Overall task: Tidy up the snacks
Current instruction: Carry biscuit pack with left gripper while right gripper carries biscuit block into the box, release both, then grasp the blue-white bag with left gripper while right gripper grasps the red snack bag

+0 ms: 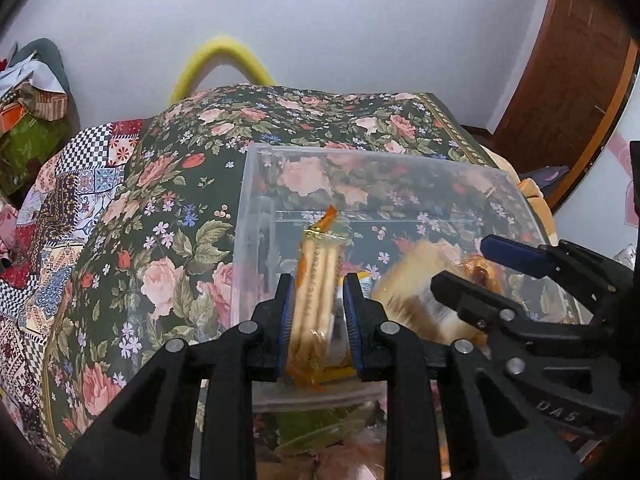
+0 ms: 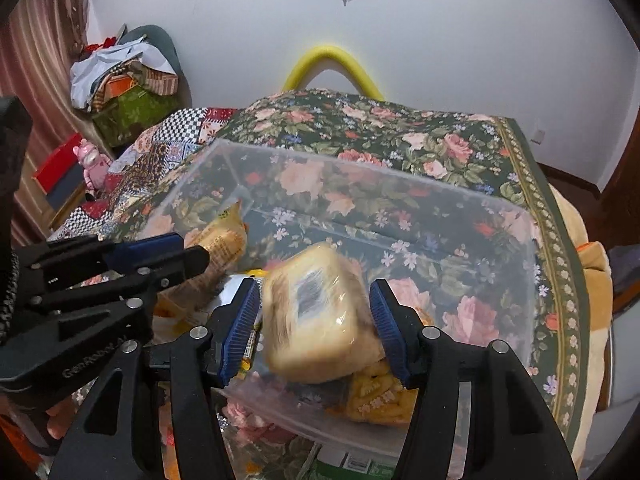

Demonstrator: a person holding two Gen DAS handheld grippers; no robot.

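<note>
A clear plastic bin (image 1: 256, 168) (image 2: 516, 216) stands on a floral cloth. My left gripper (image 1: 318, 280) is shut on a long pack of biscuit sticks (image 1: 316, 284) and holds it upright over the bin's left part. My right gripper (image 2: 314, 292) is shut on a wrapped pale bread pack (image 2: 316, 316) over the bin's near side; it also shows blurred in the left wrist view (image 1: 416, 288). A yellow snack pack (image 2: 380, 396) lies in the bin under it. Each gripper shows in the other's view, the right (image 1: 464, 264) and the left (image 2: 192, 252).
The floral cloth (image 1: 160, 208) (image 2: 440, 136) covers the surface, with a patchwork cloth (image 1: 80, 168) to the left. A yellow foam loop (image 2: 332, 64) stands behind. A cluttered green box (image 2: 128, 112) and a pink toy (image 2: 92, 160) are far left. More packets (image 1: 320, 428) lie near the front.
</note>
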